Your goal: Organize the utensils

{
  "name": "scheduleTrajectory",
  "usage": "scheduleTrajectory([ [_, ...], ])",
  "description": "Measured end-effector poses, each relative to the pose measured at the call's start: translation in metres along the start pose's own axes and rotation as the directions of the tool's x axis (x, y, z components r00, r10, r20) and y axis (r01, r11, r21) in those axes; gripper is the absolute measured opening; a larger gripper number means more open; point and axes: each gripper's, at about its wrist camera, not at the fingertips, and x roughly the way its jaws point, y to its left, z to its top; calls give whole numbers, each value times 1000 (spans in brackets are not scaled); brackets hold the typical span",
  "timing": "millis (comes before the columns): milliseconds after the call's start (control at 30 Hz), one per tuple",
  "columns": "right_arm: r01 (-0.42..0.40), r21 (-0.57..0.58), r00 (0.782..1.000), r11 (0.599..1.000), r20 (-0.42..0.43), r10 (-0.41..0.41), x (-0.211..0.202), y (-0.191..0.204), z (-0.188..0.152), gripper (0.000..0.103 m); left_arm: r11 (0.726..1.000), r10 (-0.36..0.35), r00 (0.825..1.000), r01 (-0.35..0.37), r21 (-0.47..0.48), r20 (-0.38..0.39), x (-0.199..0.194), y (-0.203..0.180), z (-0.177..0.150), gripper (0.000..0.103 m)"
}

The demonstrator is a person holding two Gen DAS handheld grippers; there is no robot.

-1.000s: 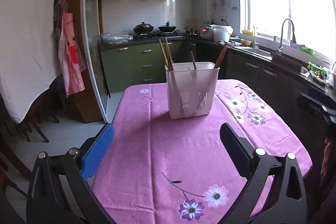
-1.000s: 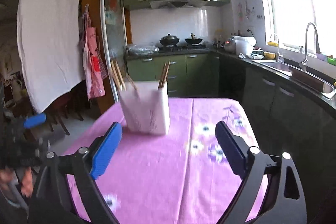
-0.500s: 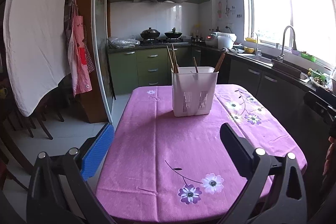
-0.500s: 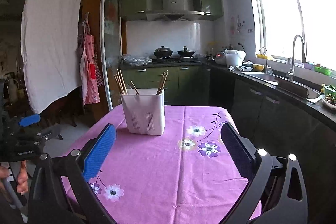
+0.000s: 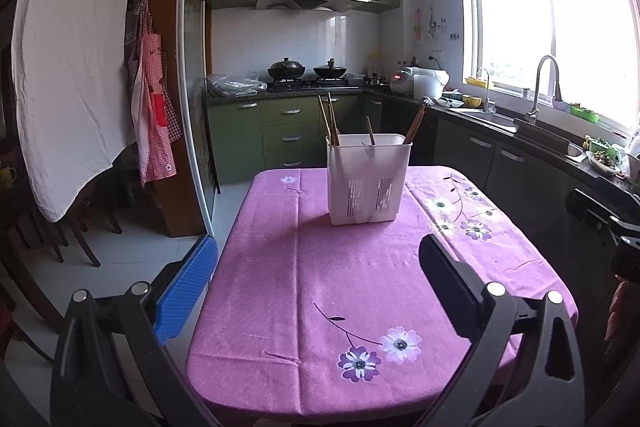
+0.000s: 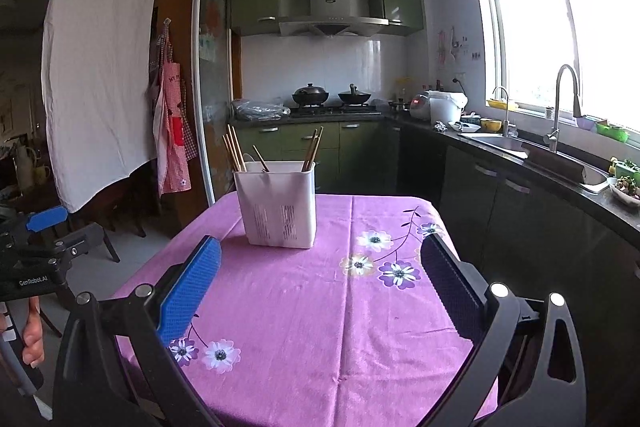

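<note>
Chopsticks point(image 5: 333, 123) stand in a white holder point(image 5: 367, 179) at the far half of my worktop point(image 5: 352, 283), which wears a purple flowered cloth. From the left wrist view I see them in separate groups: a bunch at the holder's left corner, one short stick near the middle, and a dark pair at the right corner point(image 5: 416, 121). Every stick has its long axis roughly upright, handle end up, tip down inside the holder. The left bunch leans up and to the left, the right pair leans up and to the right. Whether inner walls divide the holder I cannot tell. Its front face has two patches of vertical slots, and it sits flat on the cloth.

From the right wrist view the holder point(image 6: 278, 205) sits left of centre, with the chopsticks point(image 6: 234, 149) fanning out above its rim in the same groups.

My left tool point(image 5: 318, 289) hangs near the close edge of the worktop, fingers spread wide with nothing between them. My right tool point(image 6: 320, 285) is likewise wide open and holds nothing, well short of the holder. The left tool also shows at the left edge of the right wrist view, beside the worktop.
</note>
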Motion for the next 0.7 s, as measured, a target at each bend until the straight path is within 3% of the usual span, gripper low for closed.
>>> scheduleTrajectory([
  [700, -7, 13, 1000, 1000, -10, 7, 4, -2, 1, 98, 1000, -7, 1000, 7, 4, -6, 3, -4, -1, 96],
])
